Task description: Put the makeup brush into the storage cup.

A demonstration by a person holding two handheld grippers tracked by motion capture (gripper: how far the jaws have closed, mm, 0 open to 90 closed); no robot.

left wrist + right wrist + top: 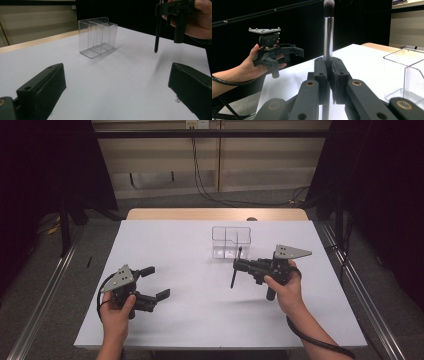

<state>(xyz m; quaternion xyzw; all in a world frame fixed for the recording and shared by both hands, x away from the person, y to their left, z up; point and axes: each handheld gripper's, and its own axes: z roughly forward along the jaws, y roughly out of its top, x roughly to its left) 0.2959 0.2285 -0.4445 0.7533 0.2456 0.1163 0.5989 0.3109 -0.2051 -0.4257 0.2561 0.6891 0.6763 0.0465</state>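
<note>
A clear plastic organiser box (231, 241) with several compartments stands upright at the far middle of the white table (200, 320). My right gripper (238, 266) hovers just in front of it, pointing left, shut on a black make-up brush (233, 279) held roughly upright. In the right gripper view the jaws (329, 67) pinch the brush's shiny ferrule (328, 32), bristles up. My left gripper (154, 282) is at the near left, open, with nothing between its fingers. Its own view has the box (98, 37) ahead and the brush handle (157, 30) hanging at the right.
A wooden strip (215, 214) borders the table's far edge. Metal rails (45, 295) run along both sides of the table, and cables lie on the floor behind it. Dark curtains hang at left and right.
</note>
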